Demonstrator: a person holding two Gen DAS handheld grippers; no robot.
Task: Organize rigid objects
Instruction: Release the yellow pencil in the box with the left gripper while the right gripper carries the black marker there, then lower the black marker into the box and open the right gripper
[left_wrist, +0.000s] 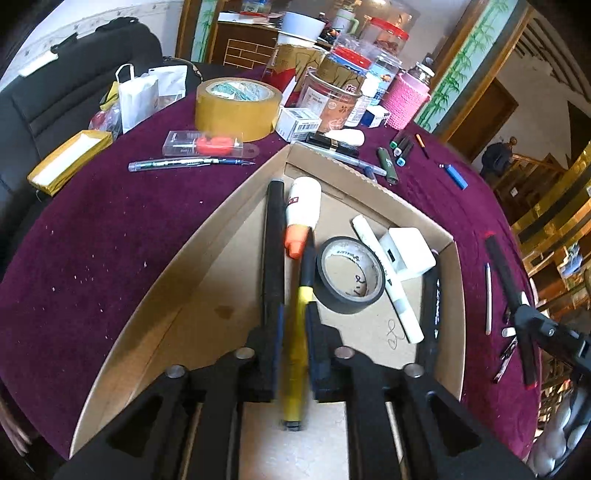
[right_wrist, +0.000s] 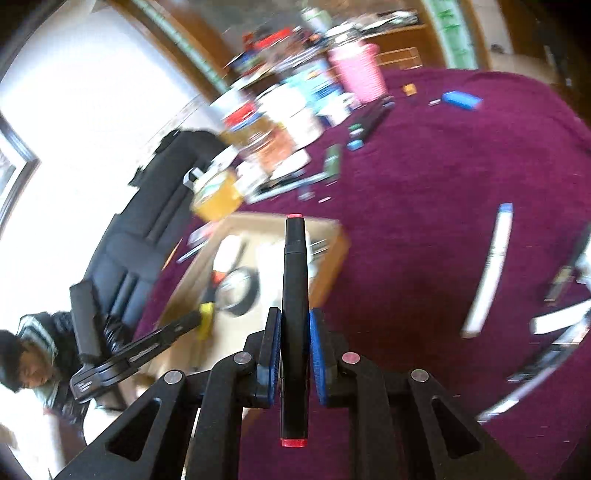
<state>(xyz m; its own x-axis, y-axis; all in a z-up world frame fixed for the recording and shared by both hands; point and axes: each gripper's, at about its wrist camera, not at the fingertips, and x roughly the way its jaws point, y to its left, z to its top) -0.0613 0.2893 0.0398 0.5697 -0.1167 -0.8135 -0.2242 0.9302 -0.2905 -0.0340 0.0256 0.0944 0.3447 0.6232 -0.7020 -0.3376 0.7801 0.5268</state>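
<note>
The purple surface (left_wrist: 92, 240) carries the cardboard box (left_wrist: 207, 236), and the next move turns on that box. My left hand-held gripper (left_wrist: 293, 314) hangs right over it, pointing down into it. My right hand-held gripper (right_wrist: 295, 325) is off to the side above bare cloth. From there the box lies ahead and slightly left, so the left hand is much the nearer.

The right jaws are clamped on a black marker (right_wrist: 295, 266) with red ends. Its long axis runs straight along the fingers, with the far tip aimed at the box's near wall. I judge it needs carrying forward over that wall and laying parallel to what already lies inside.

The left jaws stand narrow, with a yellow pen (left_wrist: 295, 369) between them. It is blurred while the fingers are sharp, and the pads look just clear of it, so I take it as loose, not gripped. It lies lengthwise in the box, beside a black bar (left_wrist: 273, 240) and a white bottle (left_wrist: 303, 210) with an orange cap.

A black tape roll (left_wrist: 349, 275) lies flat to the right, just beside a white marker (left_wrist: 388, 280).

Writing is scarce. The roll's core has print and a handwritten mark that I cannot read. The bottle's red label is too small. A small white carton (left_wrist: 299, 123) behind the box shows a barcode. The box floor bears a pen scribble (left_wrist: 393, 334).
</note>
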